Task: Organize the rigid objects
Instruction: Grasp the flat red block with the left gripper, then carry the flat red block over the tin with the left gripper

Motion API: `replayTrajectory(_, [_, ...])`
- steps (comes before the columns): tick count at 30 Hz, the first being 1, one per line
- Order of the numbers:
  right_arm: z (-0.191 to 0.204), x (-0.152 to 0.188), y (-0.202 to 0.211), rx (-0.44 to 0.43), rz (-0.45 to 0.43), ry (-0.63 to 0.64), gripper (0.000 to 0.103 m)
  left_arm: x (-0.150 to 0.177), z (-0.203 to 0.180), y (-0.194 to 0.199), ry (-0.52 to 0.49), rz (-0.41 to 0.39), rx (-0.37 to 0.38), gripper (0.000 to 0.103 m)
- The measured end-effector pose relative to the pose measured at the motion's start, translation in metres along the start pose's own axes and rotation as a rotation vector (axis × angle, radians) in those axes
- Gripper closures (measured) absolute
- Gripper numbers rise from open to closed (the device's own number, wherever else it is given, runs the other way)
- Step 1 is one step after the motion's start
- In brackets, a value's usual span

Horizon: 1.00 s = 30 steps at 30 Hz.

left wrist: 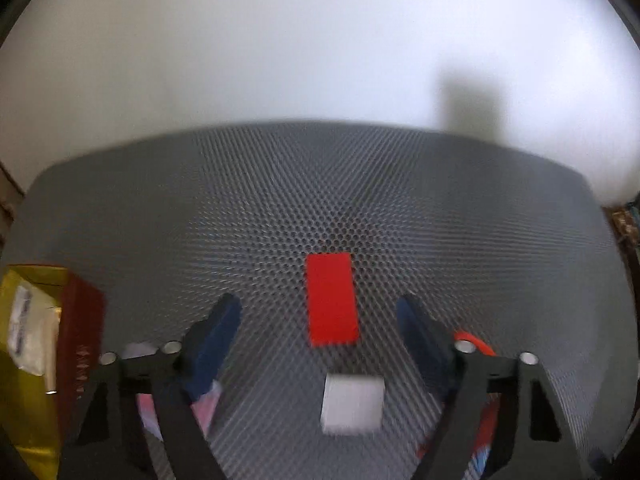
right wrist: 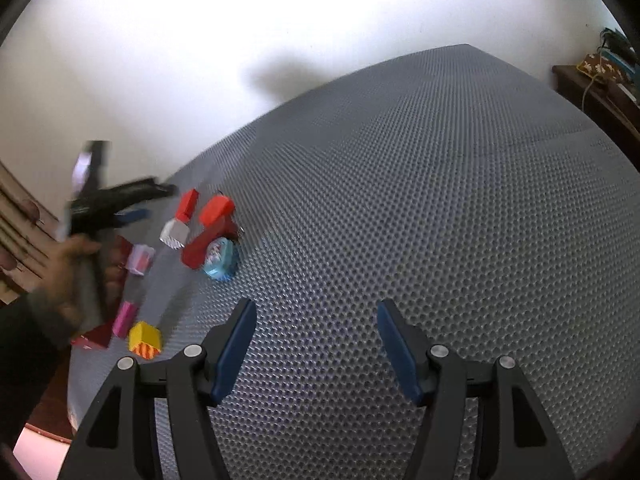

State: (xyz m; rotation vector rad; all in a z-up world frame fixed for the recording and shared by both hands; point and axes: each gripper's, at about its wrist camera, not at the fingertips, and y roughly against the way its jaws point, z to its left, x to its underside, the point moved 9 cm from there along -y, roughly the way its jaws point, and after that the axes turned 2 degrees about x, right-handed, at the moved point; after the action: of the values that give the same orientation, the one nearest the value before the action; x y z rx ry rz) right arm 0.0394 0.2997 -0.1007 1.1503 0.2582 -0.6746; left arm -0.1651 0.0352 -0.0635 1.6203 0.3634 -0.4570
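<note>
Several small rigid blocks lie in a loose group at the left part of the grey dimpled worktop (right wrist: pixel 400 200). The left tool (left wrist: pixel 320 312) hangs over a red block (left wrist: pixel 331 300) with a white block (left wrist: pixel 352 404) just beside it; its jaws stand apart and nothing is between the pads. The right tool (right wrist: pixel 316 320) is also open and empty, over bare mat, well apart from the group. I judge the main risk is a hasty approach: the left view is blurred, so the fingers (left wrist: pixel 216 340) may come down askew and push the red block into the white one, or close on both together.
</note>
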Motion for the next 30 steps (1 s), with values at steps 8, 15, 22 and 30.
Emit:
replayTrajectory(8, [-0.002, -0.013, 0.008, -0.032, -0.017, -0.036, 0.039, 0.006, 0.002, -0.03, -0.005, 0.038, -0.034, 0.049])
replayTrajectory(15, [0.002, -0.005, 0.002, -0.041, 0.016, -0.045, 0.039, 0.008, -0.006, -0.017, -0.025, 0.037, -0.028, 0.077])
replayTrajectory(22, [0.022, -0.005, 0.009, -0.045, -0.019, -0.012, 0.039, -0.009, -0.001, 0.046, -0.036, -0.075, -0.028, 0.077])
replayTrajectory(30, [0.047, -0.008, 0.032, -0.076, -0.065, 0.054, 0.039, -0.036, 0.038, 0.135, -0.018, -0.21, -0.103, 0.077])
